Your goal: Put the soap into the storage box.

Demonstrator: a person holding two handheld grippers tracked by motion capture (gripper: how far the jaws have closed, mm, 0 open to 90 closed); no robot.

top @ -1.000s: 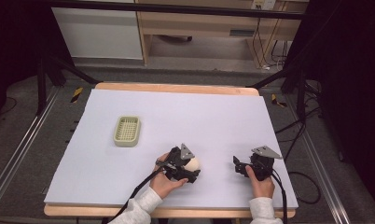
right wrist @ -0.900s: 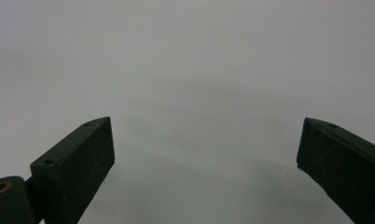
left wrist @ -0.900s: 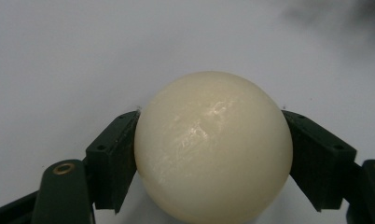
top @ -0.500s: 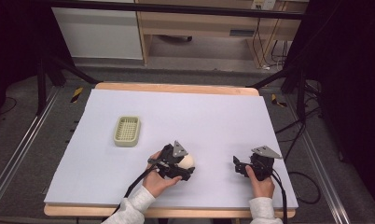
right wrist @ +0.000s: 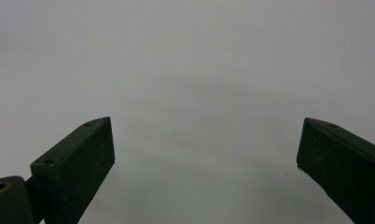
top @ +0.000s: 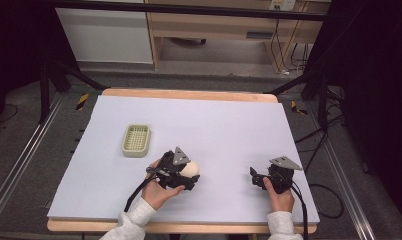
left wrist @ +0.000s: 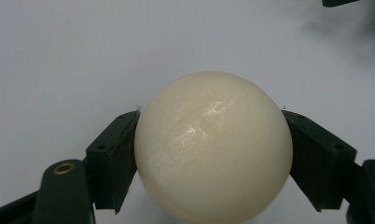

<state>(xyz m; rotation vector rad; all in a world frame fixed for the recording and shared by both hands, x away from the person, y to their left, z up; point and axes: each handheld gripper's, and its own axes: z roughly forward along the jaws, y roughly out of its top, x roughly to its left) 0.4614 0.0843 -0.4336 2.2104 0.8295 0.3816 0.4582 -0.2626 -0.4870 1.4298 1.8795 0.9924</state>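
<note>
A cream-coloured ball (left wrist: 212,147) sits between the two black jaws of my left gripper (left wrist: 209,154), and both pads press on its sides. In the high view the same ball (top: 191,168) shows at the tip of my left gripper (top: 189,172), held a little above the white sheet near the front middle. A pale green slotted tray (top: 136,140) lies on the sheet to the left and farther back. My right gripper (top: 254,177) rests low at the front right, its jaws wide apart over bare sheet (right wrist: 204,154) with nothing between them.
The white sheet (top: 229,125) covers a wooden table. Black frame posts stand at both back corners, and cables trail on the floor at the right. Cabinets stand behind the table.
My left gripper, with the ball in it, has shifted to the left and risen slightly. The right gripper has stayed where it was.
</note>
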